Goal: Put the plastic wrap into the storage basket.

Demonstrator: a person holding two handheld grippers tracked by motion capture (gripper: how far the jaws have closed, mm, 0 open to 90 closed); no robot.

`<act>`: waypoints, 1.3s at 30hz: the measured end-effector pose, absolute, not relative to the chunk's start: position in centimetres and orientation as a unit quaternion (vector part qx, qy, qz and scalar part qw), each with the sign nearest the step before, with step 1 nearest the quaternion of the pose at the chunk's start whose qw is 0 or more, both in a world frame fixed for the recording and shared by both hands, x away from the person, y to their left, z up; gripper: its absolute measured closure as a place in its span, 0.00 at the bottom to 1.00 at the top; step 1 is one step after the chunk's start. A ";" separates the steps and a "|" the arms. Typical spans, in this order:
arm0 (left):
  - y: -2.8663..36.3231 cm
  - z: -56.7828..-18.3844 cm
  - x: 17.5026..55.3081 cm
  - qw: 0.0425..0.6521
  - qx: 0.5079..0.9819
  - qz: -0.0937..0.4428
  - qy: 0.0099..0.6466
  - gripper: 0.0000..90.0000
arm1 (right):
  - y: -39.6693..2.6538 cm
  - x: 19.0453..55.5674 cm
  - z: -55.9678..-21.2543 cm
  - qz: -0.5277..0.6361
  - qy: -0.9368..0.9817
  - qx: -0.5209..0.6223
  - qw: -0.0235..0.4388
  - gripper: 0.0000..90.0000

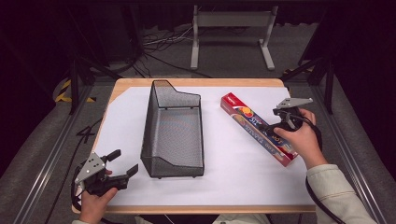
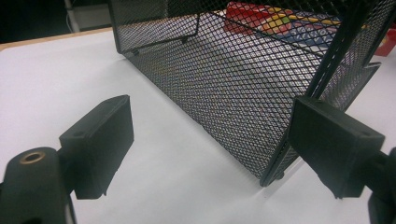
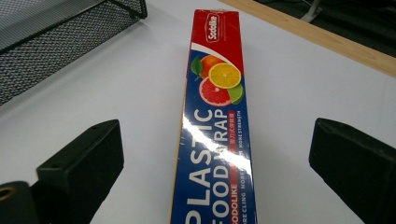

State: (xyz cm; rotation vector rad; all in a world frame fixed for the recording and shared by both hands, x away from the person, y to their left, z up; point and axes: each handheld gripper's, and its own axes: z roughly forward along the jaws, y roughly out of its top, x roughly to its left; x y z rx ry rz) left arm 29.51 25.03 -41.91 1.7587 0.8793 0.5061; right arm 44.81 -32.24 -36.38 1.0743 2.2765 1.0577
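A long red and blue plastic food wrap box (image 1: 258,128) (image 3: 215,126) lies flat on the white table cover at the right. My right gripper (image 1: 274,129) (image 3: 219,168) is open over its middle, one jaw on each side, apart from the box. An empty black wire mesh basket (image 1: 173,130) (image 2: 243,84) stands in the middle of the table. My left gripper (image 1: 122,163) (image 2: 210,140) is open near the front left corner, pointing at the basket's near left corner, holding nothing.
The white cover (image 1: 233,172) lies on a wooden table (image 1: 196,209). Bare cover stretches between basket and box and left of the basket. Black frame bars (image 1: 74,84) flank the table, and a grey stand (image 1: 231,32) with cables is on the floor behind.
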 end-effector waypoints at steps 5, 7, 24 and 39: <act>25.0 -41.9 29.5 0.527 0.737 0.213 0.366 0.17 | -31.8 46.2 -36.8 0.348 0.830 0.390 0.194 0.04; 25.0 -41.9 29.5 0.527 0.737 0.213 0.366 0.17 | -31.6 46.6 -37.1 0.336 0.833 0.396 0.188 0.04; 25.1 -42.0 29.6 0.527 0.736 0.215 0.368 0.17 | -30.5 47.9 -39.9 0.285 0.849 0.424 0.136 0.07; 25.2 -42.0 29.6 0.525 0.736 0.216 0.369 0.17 | -29.8 48.6 -40.8 0.233 0.866 0.427 0.115 0.12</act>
